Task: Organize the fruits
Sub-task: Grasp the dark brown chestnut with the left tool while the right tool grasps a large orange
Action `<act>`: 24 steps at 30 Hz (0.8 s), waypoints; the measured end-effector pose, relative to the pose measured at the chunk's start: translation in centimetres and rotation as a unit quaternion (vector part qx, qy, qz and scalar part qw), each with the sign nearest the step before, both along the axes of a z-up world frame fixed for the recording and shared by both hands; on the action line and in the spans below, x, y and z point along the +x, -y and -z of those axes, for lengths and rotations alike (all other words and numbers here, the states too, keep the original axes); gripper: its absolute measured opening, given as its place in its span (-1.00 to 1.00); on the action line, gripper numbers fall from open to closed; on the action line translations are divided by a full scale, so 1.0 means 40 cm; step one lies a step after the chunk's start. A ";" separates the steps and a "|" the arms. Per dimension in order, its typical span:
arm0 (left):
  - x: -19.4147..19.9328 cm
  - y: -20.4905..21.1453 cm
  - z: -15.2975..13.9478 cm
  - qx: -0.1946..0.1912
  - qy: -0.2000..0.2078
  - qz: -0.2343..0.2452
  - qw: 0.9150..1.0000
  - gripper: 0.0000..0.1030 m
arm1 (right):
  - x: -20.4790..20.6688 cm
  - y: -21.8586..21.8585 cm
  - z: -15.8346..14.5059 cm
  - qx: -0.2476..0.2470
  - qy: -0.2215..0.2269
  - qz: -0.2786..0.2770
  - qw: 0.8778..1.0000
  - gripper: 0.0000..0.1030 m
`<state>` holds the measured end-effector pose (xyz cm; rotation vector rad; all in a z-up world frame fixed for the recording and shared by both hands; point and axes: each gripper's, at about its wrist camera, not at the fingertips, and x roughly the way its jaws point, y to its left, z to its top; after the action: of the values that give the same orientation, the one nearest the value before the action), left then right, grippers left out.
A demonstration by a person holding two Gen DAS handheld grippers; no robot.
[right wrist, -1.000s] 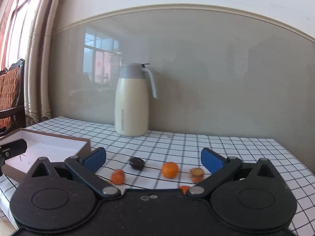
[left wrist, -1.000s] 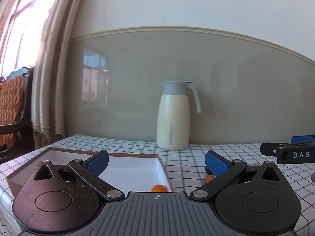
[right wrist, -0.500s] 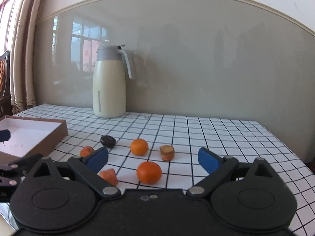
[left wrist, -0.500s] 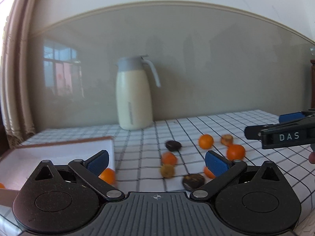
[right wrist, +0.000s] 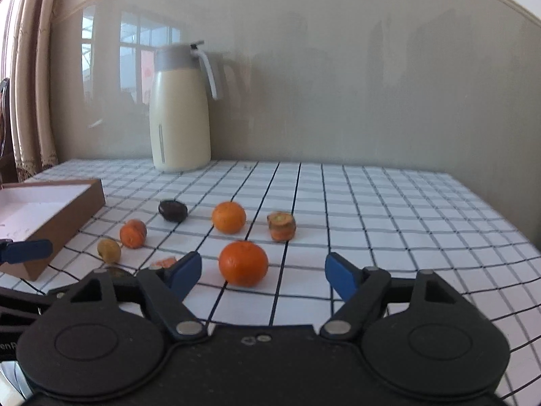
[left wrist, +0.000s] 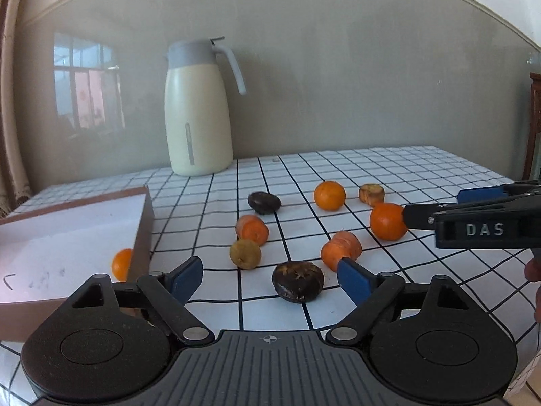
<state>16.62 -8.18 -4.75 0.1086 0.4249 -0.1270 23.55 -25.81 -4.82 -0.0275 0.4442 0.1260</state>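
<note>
Several fruits and pieces lie on the checked tablecloth. My left gripper (left wrist: 270,275) is open and empty, with a dark chestnut-like piece (left wrist: 297,281) between its fingertips. My right gripper (right wrist: 263,272) is open and empty around a mandarin (right wrist: 243,263); in the left wrist view that mandarin (left wrist: 387,220) sits at its tips. Further off lie a second mandarin (right wrist: 229,217), a carrot chunk (right wrist: 281,226), a dark piece (right wrist: 173,210), another carrot piece (right wrist: 133,233) and a yellowish piece (right wrist: 109,249). One mandarin (left wrist: 121,264) lies in the white box (left wrist: 67,233).
A cream jug (left wrist: 197,115) with a grey lid stands at the back by the wall. The box's brown wall (right wrist: 67,223) is left of the fruit. The table's right edge (right wrist: 500,216) runs close to the wall.
Both grippers have swung right, away from the box, and come down toward the fruit. The right gripper has closed in on the near mandarin.
</note>
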 end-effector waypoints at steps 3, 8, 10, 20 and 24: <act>0.018 0.000 0.010 -0.004 -0.011 0.004 1.000 0.49 | 0.014 -0.006 0.003 0.004 -0.005 -0.004 1.000 0.34; 0.041 0.003 0.022 -0.014 -0.028 0.007 0.999 0.34 | 0.040 -0.018 0.011 0.002 -0.023 -0.001 1.000 0.24; 0.046 0.004 0.024 -0.017 -0.031 0.008 0.999 0.34 | 0.054 -0.022 0.015 0.000 -0.032 0.000 0.999 0.19; 0.070 0.011 0.036 -0.032 -0.058 0.011 0.998 0.18 | 0.101 -0.039 0.030 -0.004 -0.067 0.009 0.998 -0.13; 0.073 0.013 0.037 -0.037 -0.058 0.012 0.998 0.15 | 0.110 -0.039 0.033 -0.004 -0.076 0.011 0.997 -0.16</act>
<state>19.54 -8.72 -6.24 0.0330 0.5348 -0.1736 27.96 -24.23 -6.14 -0.0218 0.5971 0.1052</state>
